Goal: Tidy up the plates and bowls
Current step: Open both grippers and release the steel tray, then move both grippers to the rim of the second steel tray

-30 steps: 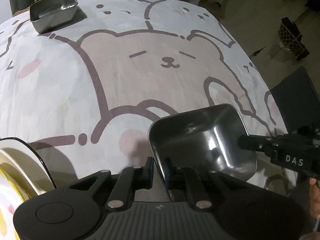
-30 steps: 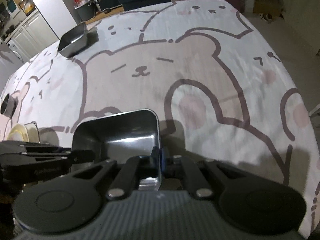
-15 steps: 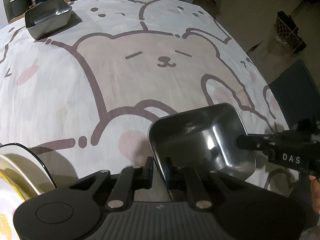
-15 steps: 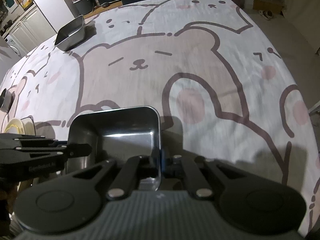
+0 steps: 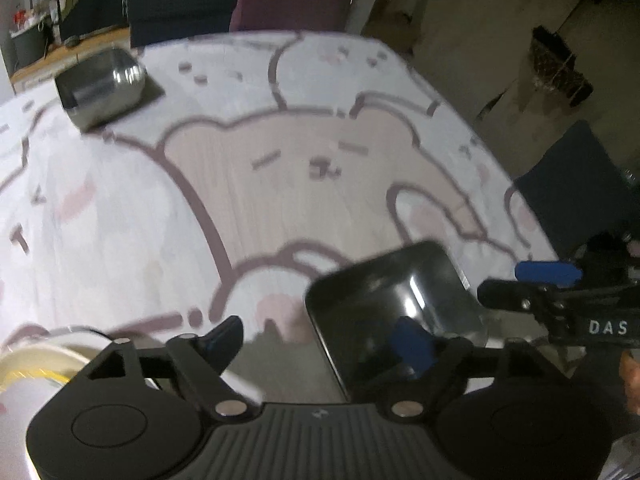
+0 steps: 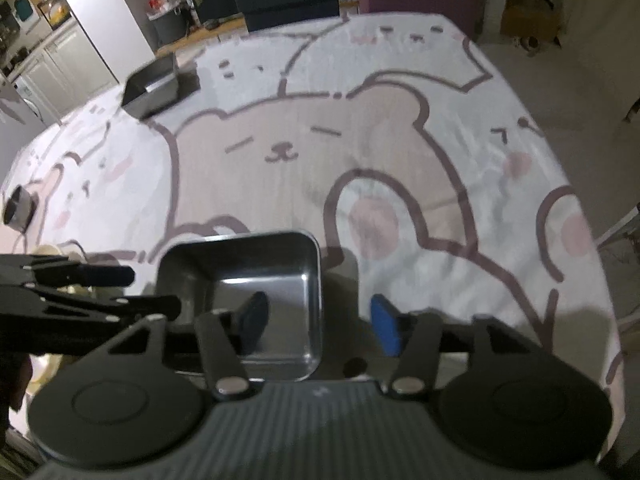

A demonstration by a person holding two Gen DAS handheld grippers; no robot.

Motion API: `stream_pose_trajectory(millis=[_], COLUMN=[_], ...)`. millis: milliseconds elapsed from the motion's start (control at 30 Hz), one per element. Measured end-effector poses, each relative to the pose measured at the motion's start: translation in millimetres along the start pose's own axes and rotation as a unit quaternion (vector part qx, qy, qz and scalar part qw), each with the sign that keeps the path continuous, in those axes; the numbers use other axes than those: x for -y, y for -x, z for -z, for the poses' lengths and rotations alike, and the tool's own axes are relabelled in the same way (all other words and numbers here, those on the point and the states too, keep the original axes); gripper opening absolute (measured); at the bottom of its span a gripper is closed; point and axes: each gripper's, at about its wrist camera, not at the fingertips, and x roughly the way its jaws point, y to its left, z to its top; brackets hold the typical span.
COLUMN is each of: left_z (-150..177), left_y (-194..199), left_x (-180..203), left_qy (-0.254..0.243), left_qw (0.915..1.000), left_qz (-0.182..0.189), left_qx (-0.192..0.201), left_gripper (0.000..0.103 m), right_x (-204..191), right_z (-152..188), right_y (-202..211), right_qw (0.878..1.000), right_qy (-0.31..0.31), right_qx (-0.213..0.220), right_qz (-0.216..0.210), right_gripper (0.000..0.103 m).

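Note:
A rectangular steel tray [image 5: 380,288] [image 6: 240,264] rests on the bear-print tablecloth [image 5: 280,184]. My left gripper [image 5: 320,338] hangs just above the tray's left rim; its jaws are opening, the rim lies between them and the pads do not touch it. My right gripper [image 6: 320,318] straddles the tray's right rim the same way, jaws opening, pads clear of the metal. Each gripper also shows in the other's view: the right gripper [image 5: 504,282] and the left gripper [image 6: 148,290]. A second steel tray [image 5: 100,88] [image 6: 154,84] stands at the far left of the table.
A white plate with a yellow pattern [image 5: 40,356] [image 6: 52,252] lies at the near left, beside the left gripper. A small round metal cup [image 6: 16,208] stands at the left edge. A dark chair [image 5: 572,184] stands beyond the table's right edge.
Both grippers were shut on the near tray's opposite rims; both have let go, spread their jaws and risen a little. The tray stays on the cloth.

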Motion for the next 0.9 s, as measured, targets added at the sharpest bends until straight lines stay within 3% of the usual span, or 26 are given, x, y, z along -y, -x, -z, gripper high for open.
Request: stream_pose_trajectory(millis=[133,233,500,900], left_z=[-12,-25,-67,-124], left_y=[30,52,84,88], left_x=[-9,-24,-84,-184], left_qy=[-0.011,-0.022,-0.019,0.018], left_qw=[0.9985,0.9948,0.9855,0.9643], left_qz=[-0.014,-0.039,-0.071,-0.095], left_qx=[0.052,0.091,0.153,0.246], left_gripper=[0.100,0.103,0.103,0.103], right_x=[-3,-15,-59,-137], right_z=[-6,-15,-54,-137], right_y=[25,41,32,-41], right_qw=[0.999,0.995,0.989,0.975], right_qy=[-0.014,-0.020,-0.027,-0.129], right_qx=[0.044,0.092,0.140,0.164], right_qz=[-0.011,-0.014,-0.026,-0.080], right_gripper=[0.085,0.103,0.103,0.103])
